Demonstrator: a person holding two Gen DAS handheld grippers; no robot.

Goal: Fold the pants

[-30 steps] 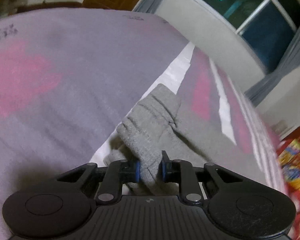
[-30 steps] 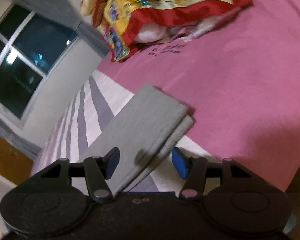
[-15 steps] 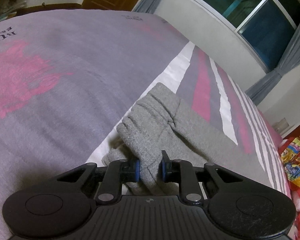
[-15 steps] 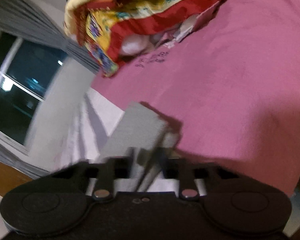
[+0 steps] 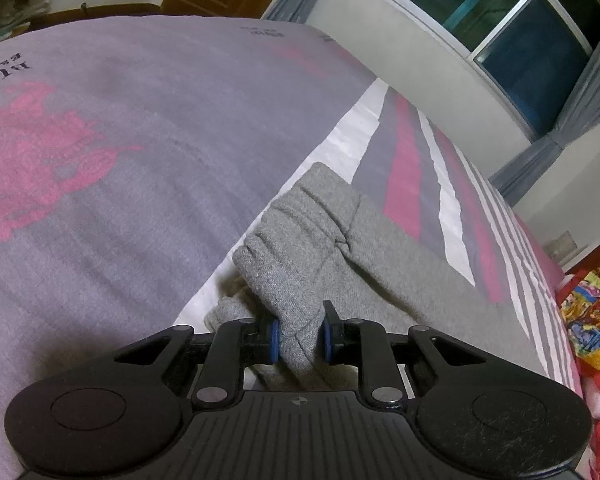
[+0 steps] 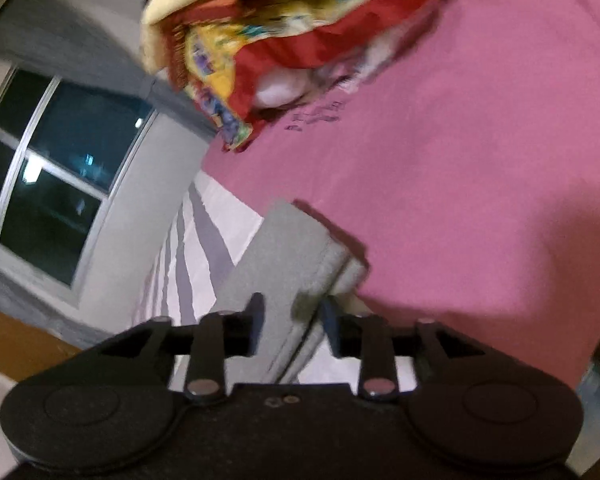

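Grey knit pants (image 5: 300,248) lie on the bed, the waist end bunched in folds. My left gripper (image 5: 300,342) is shut on the bunched waist fabric, pinched between its blue pads. In the right wrist view the leg ends of the pants (image 6: 288,248) lie stacked flat, reaching onto the pink part of the bedcover. My right gripper (image 6: 292,320) is shut on the leg ends, the fabric held between its fingers; this view is blurred.
The bedcover is grey with a pink print (image 5: 40,148) at left, striped white, grey and pink (image 5: 412,184) in the middle, and pink (image 6: 480,200) at right. A red and yellow blanket (image 6: 284,28) is heaped at the bed's head. A window (image 5: 500,20) is beyond.
My right gripper has closed from open onto the leg ends of the pants. My left gripper keeps its hold on the waist and has barely moved.
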